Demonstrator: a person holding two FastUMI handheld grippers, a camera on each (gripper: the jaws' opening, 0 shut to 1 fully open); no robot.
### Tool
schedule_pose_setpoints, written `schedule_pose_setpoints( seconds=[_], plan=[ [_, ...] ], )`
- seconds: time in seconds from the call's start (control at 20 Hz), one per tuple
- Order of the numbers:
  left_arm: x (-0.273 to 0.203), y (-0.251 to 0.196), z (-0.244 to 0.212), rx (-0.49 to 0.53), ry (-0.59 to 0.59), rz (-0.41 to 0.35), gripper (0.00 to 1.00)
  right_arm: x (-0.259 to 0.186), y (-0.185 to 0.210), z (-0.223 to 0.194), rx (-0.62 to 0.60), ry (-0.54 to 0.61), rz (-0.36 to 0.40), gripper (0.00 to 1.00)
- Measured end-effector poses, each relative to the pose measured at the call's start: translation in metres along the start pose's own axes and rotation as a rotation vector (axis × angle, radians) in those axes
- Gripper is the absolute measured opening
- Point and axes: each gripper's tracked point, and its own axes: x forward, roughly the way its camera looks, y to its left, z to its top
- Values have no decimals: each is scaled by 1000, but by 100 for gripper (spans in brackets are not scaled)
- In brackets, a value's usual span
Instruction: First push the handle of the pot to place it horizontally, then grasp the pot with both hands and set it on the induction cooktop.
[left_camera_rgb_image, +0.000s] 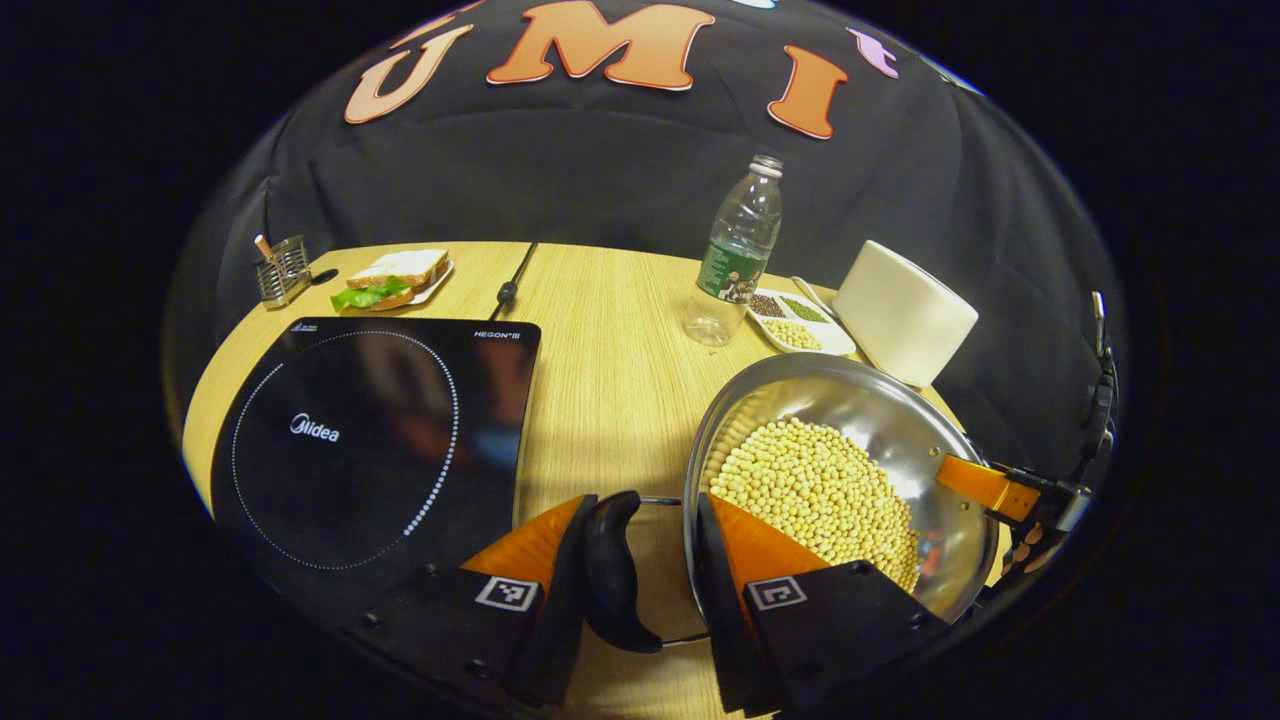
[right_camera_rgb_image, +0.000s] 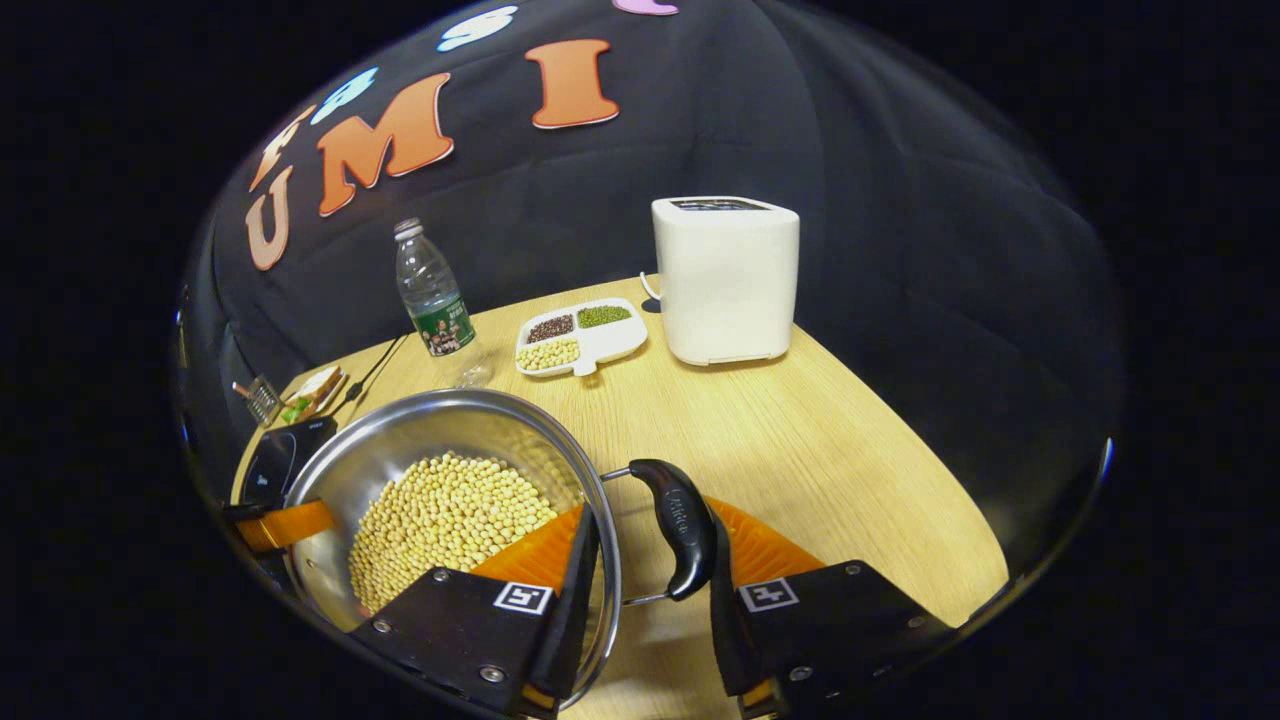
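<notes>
Nearby: bottle (left_camera_rgb_image: 737, 255), sectioned dish (right_camera_rgb_image: 581, 337), white box (right_camera_rgb_image: 727, 277). Steel pot (left_camera_rgb_image: 880, 400) of soybeans on bench (left_camera_rgb_image: 610, 380) right of cooktop (left_camera_rgb_image: 375, 440); each hand-held gripper (left_camera_rgb_image: 652, 520) (right_camera_rgb_image: 650, 535) spread, straddling a pot handle (left_camera_rgb_image: 612, 570).

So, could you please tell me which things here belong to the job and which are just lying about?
Job: pot, its handles, induction cooktop, left gripper, right gripper.
Lying about: water bottle, sandwich plate, divided dish, white appliance.
</notes>
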Motion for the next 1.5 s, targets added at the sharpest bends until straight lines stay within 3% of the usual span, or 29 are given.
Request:
schedule_pose_setpoints(
  seconds=[0.15, 0.3, 0.7, 0.8, 0.85, 0.9, 0.95, 1.0, 1.15, 1.5],
  plan=[
    [-2, -2, 2, -5, 13, -12, 61, -7, 2, -3, 19, 10, -8, 49],
    [-6, 3, 16, 8, -35, -29, 60, -34, 0, 12, 54, -36, -5, 53],
    [-64, 16, 61, 23, -112, -35, 60, -81, 37, 52, 46, -112, 22, 53],
    [-76, 28, 68, 16, -121, -29, 59, -87, 51, 57, 38, -119, 33, 53],
    [-81, 35, 73, 13, -125, -27, 63, -89, 59, 60, 38, -119, 38, 53],
    [-84, 41, 76, 7, -132, -24, 59, -91, 67, 62, 41, -121, 43, 53],
    [-85, 48, 82, 2, -134, -22, 63, -92, 75, 64, 37, -121, 48, 52],
    [-90, 55, 84, -6, -134, -17, 59, -93, 83, 66, 33, -122, 54, 53],
    [-103, 80, 91, -21, -140, 1, 61, -93, 110, 69, 11, -121, 74, 53],
    [-132, 154, 96, -56, -140, 85, 62, -83, 188, 59, -14, -91, 154, 53]
  ],
)
